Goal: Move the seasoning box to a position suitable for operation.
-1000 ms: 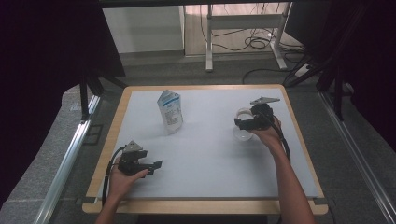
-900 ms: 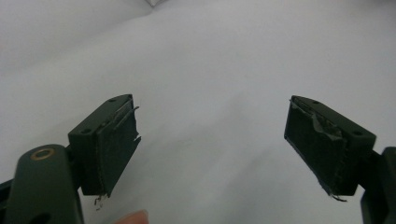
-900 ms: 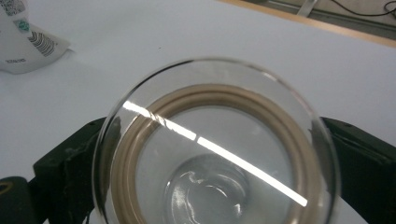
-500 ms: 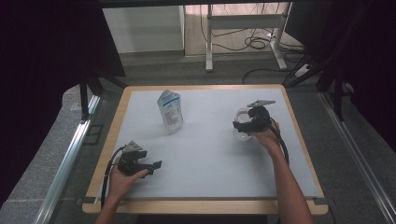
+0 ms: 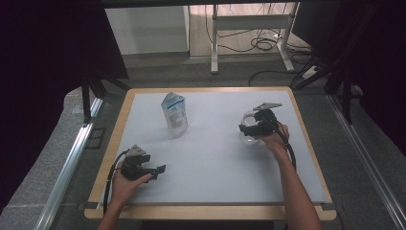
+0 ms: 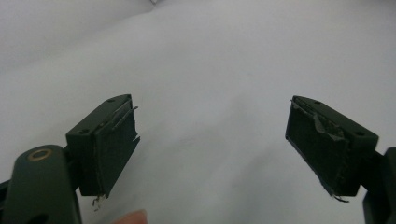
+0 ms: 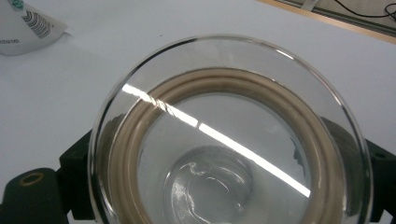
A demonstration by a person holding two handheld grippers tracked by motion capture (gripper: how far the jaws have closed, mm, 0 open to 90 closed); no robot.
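One clear glass jar (image 7: 229, 140) with a tan inner ring.

The left hand-held gripper (image 5: 155, 169) lies low at the near-left, gripped from behind by the left hand (image 5: 125, 184), its forearm coming in from the bottom edge. Its jaws stand wide apart with nothing between them (the worn pads (image 6: 114, 149) face each other across bare white surface). The right hand-held gripper (image 5: 249, 128) is held farther out on the right by the right hand (image 5: 274, 140), arm stretched forward; its jaws have just been closing around a glass jar (image 7: 229, 135).
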